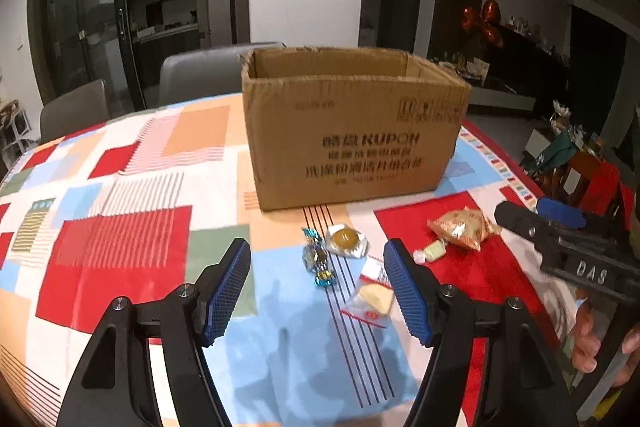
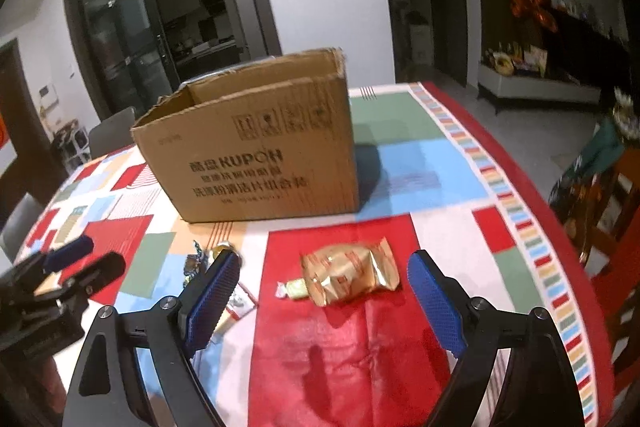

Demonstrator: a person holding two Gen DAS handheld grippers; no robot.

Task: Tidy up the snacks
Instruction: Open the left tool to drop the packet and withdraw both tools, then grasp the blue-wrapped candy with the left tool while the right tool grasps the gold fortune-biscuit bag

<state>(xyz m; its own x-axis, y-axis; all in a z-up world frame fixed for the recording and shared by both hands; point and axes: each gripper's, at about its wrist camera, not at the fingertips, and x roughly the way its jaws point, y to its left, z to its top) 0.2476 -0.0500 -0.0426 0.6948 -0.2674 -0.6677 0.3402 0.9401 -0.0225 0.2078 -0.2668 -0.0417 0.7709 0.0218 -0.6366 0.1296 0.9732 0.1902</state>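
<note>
An open cardboard box (image 1: 352,131) stands on the patterned tablecloth; it also shows in the right wrist view (image 2: 256,155). In front of it lie small snacks: a blue-wrapped candy (image 1: 318,259), a clear pack with a yellow round sweet (image 1: 346,239), a flat clear packet (image 1: 370,297), a small pale candy (image 1: 432,251) and a gold packet (image 1: 464,229). My left gripper (image 1: 318,291) is open above the blue candy and flat packet. My right gripper (image 2: 324,301) is open, with the gold packet (image 2: 350,275) and pale candy (image 2: 294,289) between its fingers.
Grey chairs (image 1: 208,71) stand behind the table. The table edge (image 2: 576,267) curves along the right, with a wooden chair and bags (image 2: 600,187) beyond it. My right gripper shows at the right of the left wrist view (image 1: 536,215).
</note>
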